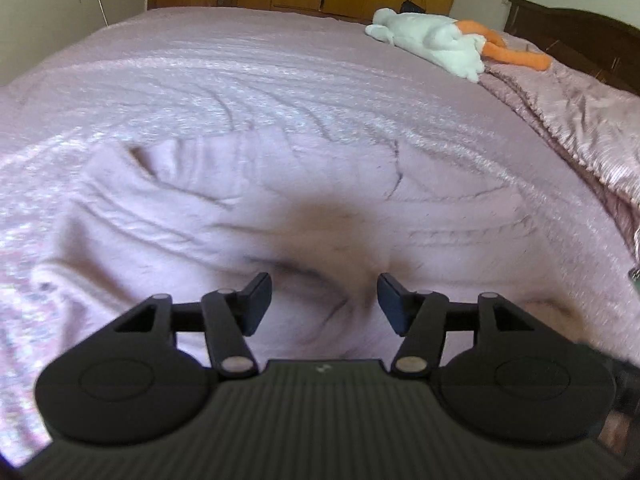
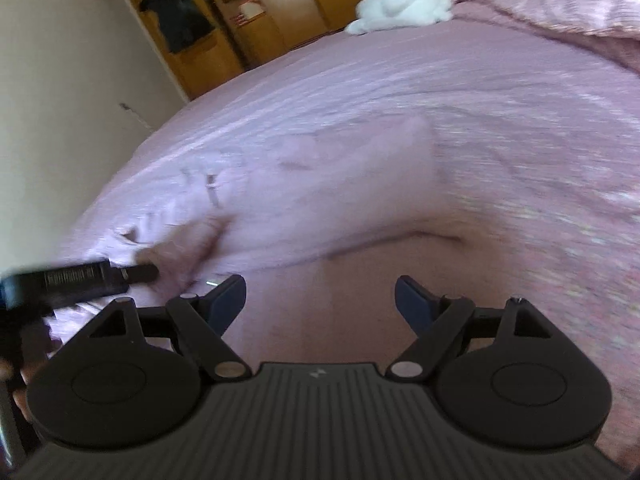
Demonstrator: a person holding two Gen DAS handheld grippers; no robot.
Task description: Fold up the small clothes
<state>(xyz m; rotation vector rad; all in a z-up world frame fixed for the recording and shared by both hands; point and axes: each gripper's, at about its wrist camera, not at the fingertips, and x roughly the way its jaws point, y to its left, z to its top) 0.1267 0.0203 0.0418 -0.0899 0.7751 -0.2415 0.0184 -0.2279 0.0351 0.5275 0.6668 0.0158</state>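
So the thing to fold here is a pale pink garment [image 1: 224,216], looks like a soft knit or fleece top, spread out on the bed [image 1: 280,64] right in front of both grippers. It's nearly the same colour as the pink bedspread, so the edges are honestly hard to pick out, especially with the blur. My guess on handling: light, floppy, zero stiffness, so it'll drape and bunch wherever you lift it, and it'll probably cling a bit to that textured bedspread instead of sliding cleanly. Nothing fragile about it, a firm pinch won't hurt. The left gripper [image 1: 324,300] is hanging just above the near part of the cloth with its jaws parted and nothing between them, no pinch on the fabric. The right gripper [image 2: 320,304] is spread wide too and empty, over the near hem [image 2: 400,240] on its side. In the right wrist view the left gripper [image 2: 136,272] pokes in low at the left edge, beside a bunched bit of the cloth. Where I'd grab: the corners or a seam edge, where the fabric is doubled and gives the pads something to bite, not the flat middle where you'd just scrape the bedspread along with it. One gripper per corner, lift low and carry over together so it doesn't sag and twist. There's a white and orange plush toy [image 1: 436,44] way off at the far side of the bed, well clear.
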